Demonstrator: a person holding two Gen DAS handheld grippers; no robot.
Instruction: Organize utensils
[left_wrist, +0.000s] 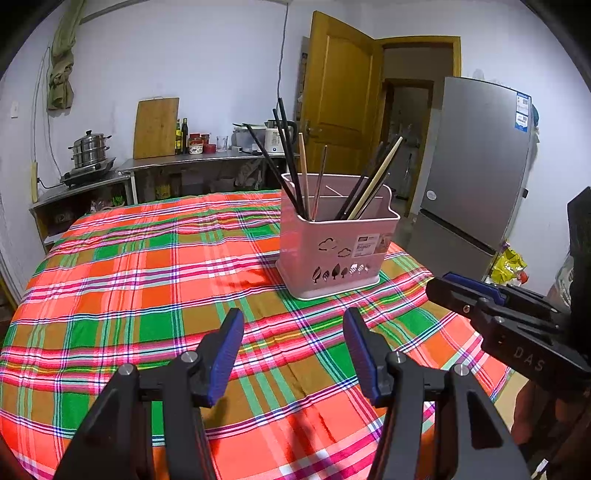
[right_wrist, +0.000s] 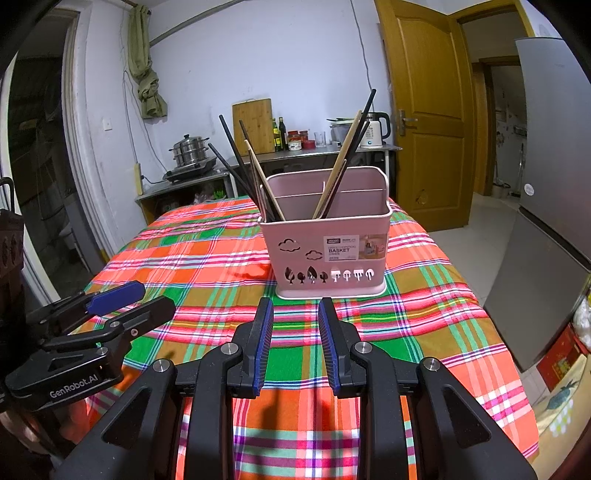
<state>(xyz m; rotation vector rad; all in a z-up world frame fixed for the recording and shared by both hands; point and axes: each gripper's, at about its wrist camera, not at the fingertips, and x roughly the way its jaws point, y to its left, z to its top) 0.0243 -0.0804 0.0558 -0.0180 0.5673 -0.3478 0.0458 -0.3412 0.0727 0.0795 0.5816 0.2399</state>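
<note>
Basket w/ chopsticks just beyond open right claw.

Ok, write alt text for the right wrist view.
A pink plastic utensil basket holding black and wooden chopsticks stands on a red, green and orange plaid tablecloth. The right claw is open and empty before it, the left claw at the left edge.

"BASKET" on pink holder's label
</note>
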